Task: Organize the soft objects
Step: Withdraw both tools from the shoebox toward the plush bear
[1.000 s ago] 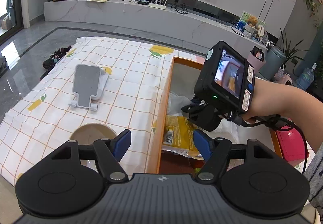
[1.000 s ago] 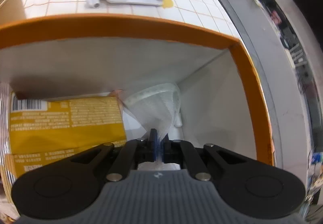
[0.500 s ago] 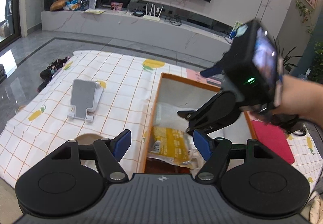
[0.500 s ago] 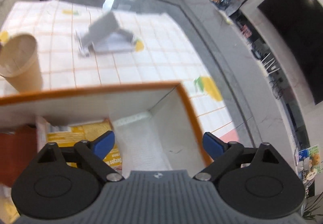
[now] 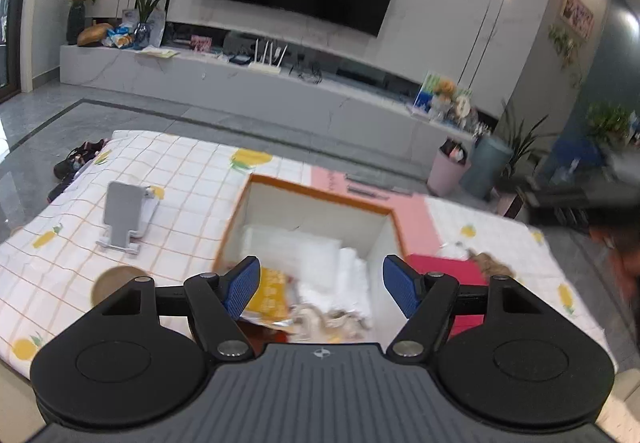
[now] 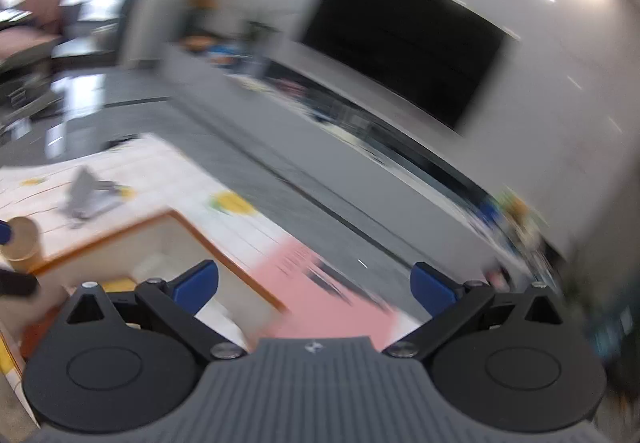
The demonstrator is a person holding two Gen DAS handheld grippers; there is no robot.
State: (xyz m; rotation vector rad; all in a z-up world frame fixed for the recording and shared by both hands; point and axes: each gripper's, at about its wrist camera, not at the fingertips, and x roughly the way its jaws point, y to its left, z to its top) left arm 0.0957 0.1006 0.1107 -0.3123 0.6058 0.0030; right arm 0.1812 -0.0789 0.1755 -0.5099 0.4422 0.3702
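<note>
Both claws above an orange-rimmed storage box (image 5: 394, 213) on a surface covered by a checked cloth (image 5: 180, 179). A second ago the right claw (image 6: 314, 283) was deep inside the box, nearly shut on a white net-like soft item. Now it is out of the box, its jaws are opening to their widest with nothing between them, and its own view is blurred. The white soft item (image 5: 340, 275) lies at the bottom of the box beside a yellow packet (image 5: 268, 295). Judged from this, one soft object has been deposited and the placing step is complete.

The left claw (image 5: 320, 285) also stands wide open and empty. Seen from its camera, the box contents lie directly beyond and below its fingertips, between them in the frame but not touching. A brown, crumpled object (image 5: 490, 263) rests on the cloth to the right of the box, next to a red flat item (image 5: 444, 269); it may be the next soft thing to collect, though blur prevents identification. A grey phone stand (image 5: 124, 217) and a paper cup (image 5: 116, 281) stand left of the box, well apart from either claw.
</note>
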